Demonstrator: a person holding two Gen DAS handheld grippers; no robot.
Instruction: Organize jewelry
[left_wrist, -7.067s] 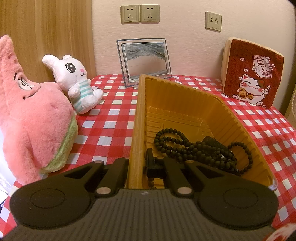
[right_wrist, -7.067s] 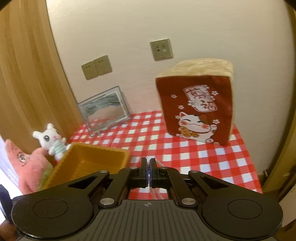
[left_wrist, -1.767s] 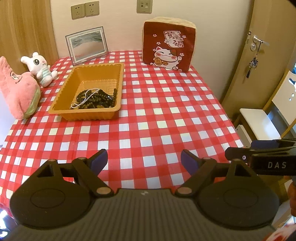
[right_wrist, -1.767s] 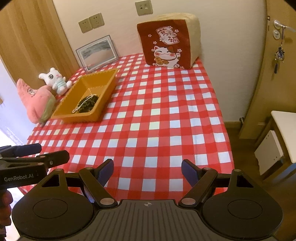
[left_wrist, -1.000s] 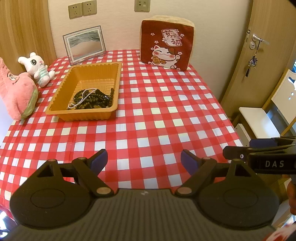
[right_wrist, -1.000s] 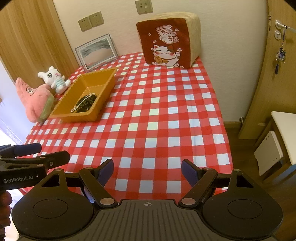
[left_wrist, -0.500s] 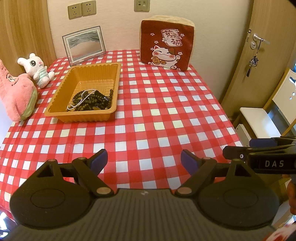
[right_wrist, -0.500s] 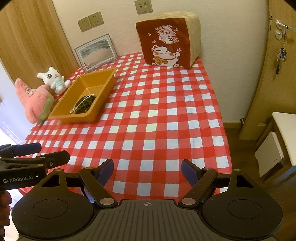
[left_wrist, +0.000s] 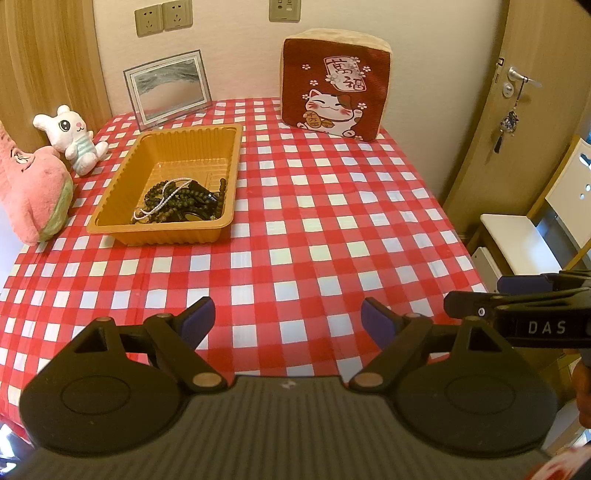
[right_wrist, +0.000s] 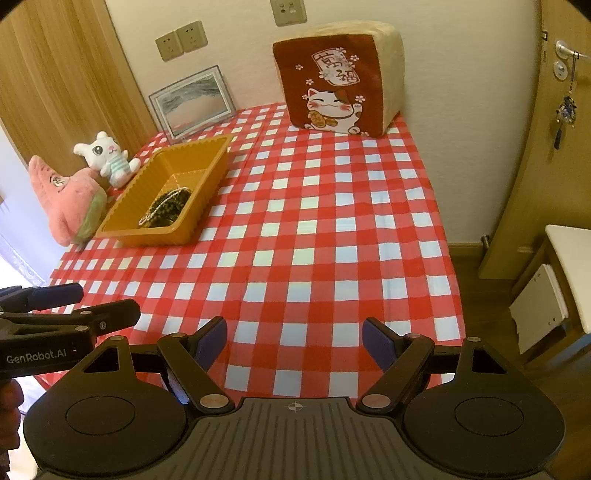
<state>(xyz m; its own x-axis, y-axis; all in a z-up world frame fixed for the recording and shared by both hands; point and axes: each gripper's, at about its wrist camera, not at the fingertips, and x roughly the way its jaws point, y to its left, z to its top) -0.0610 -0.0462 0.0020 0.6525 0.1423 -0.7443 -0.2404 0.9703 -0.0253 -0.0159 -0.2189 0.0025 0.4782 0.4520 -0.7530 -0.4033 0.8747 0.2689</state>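
Withdrawn from the tray since seven seconds back – then close over it, left hand-held gripper (left_wrist: 288, 314) at the tray wall and right hand-held gripper (right_wrist: 294, 341) pressed together; now both held back at the near table edge, spread wide, nothing between the pads. No shift in either view over the last second.

Jewelry located in the shallow orange ribbed plastic tray (left_wrist: 122, 190): tangle of dark bead strands (left_wrist: 184, 201) with a thin pale chain (left_wrist: 162, 199) across it, heaped at the near end. No loose piece seen on the cloth. Judged: gathering done or all but done – hands parked clear.

Surface: table under a red-and-white checked cloth (left_wrist: 332, 229), otherwise bare across centre and right.

Along the far and left edges: pink plush star figure (left_wrist: 31, 192), white plush rabbit (left_wrist: 72, 138), framed sand picture (left_wrist: 168, 88) leaning on the wall, red square lucky-cat cushion (left_wrist: 332, 96).

Room: cream wall with sockets, wooden door at right with keys hanging from the handle, white seat beside the table
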